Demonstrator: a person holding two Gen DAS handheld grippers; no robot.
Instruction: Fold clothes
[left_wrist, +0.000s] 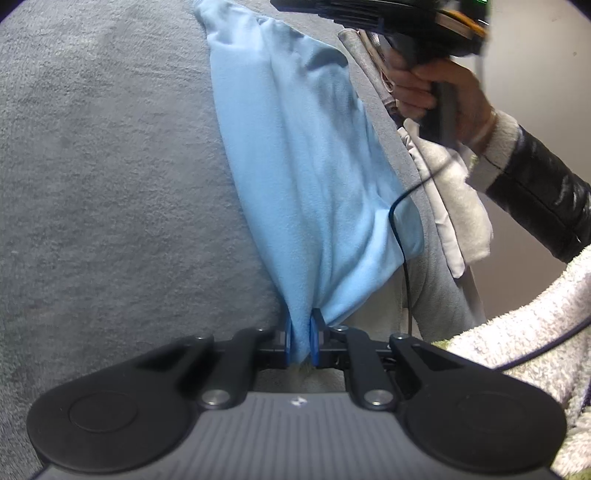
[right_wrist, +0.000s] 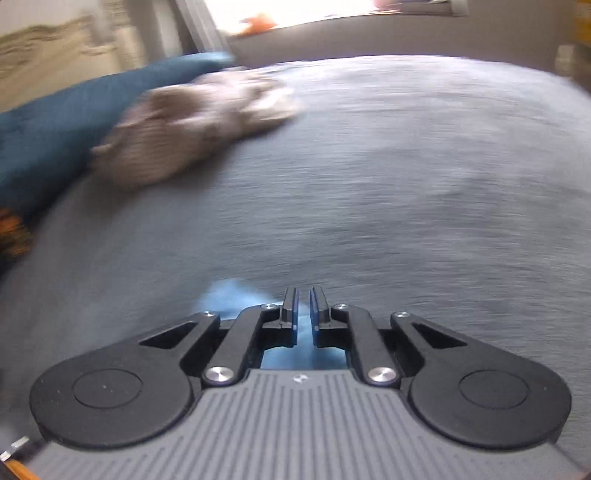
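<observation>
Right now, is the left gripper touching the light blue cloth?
Touching. The left wrist view shows the left gripper shut on a bunched edge of the light blue cloth, fabric pinched between both blue pads.

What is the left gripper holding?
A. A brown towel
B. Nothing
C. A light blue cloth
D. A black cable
C: in the left wrist view the left gripper has its blue pads closed on a bunched end of the light blue cloth, which stretches away over the grey bed.

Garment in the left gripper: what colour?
Plain light blue garment, no pattern; clearest in the left wrist view, pinched in the left gripper.
</observation>
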